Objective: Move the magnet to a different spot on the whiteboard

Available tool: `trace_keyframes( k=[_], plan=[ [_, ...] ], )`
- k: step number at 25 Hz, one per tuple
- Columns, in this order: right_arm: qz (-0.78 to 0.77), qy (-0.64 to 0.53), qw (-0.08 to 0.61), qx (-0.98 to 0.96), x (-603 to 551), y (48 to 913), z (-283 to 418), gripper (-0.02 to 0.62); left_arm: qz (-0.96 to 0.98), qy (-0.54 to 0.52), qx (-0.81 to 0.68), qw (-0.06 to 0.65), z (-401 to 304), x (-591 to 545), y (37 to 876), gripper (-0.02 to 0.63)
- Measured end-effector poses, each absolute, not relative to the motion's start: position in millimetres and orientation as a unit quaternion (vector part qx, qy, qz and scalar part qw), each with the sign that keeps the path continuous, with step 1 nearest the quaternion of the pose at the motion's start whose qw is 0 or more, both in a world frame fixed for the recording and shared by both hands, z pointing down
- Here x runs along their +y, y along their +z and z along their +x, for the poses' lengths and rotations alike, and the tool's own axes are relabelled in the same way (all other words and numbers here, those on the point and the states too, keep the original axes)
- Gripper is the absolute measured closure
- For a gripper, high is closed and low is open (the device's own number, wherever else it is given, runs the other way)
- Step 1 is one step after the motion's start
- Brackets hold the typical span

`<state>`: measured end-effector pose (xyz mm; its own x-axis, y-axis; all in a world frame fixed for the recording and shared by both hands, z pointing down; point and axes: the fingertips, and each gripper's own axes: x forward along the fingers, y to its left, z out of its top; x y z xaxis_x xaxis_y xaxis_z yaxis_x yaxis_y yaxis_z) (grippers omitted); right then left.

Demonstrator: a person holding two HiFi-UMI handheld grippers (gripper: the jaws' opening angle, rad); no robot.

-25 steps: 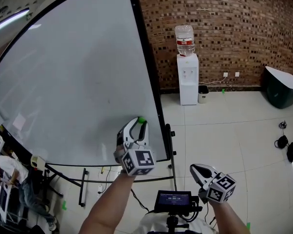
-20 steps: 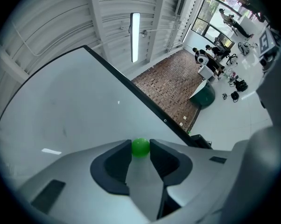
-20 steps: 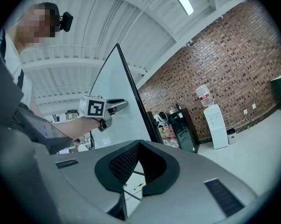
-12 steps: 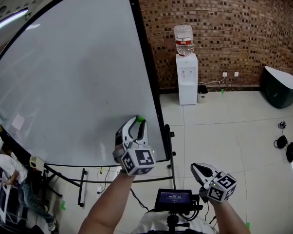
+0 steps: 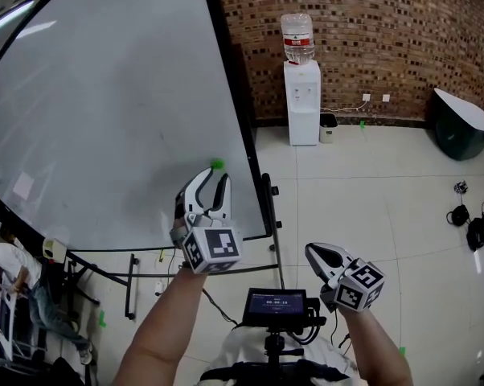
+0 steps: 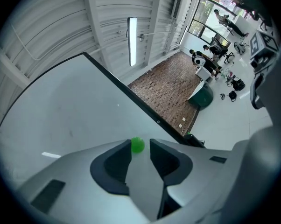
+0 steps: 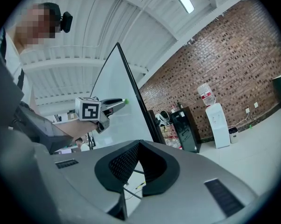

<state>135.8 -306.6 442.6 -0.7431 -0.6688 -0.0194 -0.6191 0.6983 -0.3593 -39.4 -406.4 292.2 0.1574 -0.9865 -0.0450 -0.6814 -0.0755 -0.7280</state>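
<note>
A small green magnet sticks to the big whiteboard near its lower right corner. My left gripper points at it with its jaws open. In the left gripper view the magnet shows in the gap just past the fingertips, and neither pad touches it. My right gripper hangs lower at the right, away from the board, jaws shut with nothing in them. The right gripper view shows the left gripper level in front of the whiteboard.
The whiteboard's black frame and wheeled stand are just right of the magnet. A water dispenser stands against the brick wall. A dark bin and cables are at the right. A small screen is below me. A seated person is at lower left.
The magnet was at the left gripper's tips; now it sits on the board a little beyond them. The head view has shifted. The right gripper is unchanged.
</note>
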Motion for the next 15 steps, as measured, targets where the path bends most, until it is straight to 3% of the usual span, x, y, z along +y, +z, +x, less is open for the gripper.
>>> trace_keyframes(
  k=[7,15],
  plan=[
    [-0.335,-0.164,0.077,0.925,-297,444,127,0.565,-0.802,-0.165,0.541,0.194,-39,-370,335,0.453],
    [-0.300,-0.169,0.067,0.936,-279,448,102,0.565,-0.870,-0.095,0.483,0.001,-54,-309,407,0.484]
  ],
)
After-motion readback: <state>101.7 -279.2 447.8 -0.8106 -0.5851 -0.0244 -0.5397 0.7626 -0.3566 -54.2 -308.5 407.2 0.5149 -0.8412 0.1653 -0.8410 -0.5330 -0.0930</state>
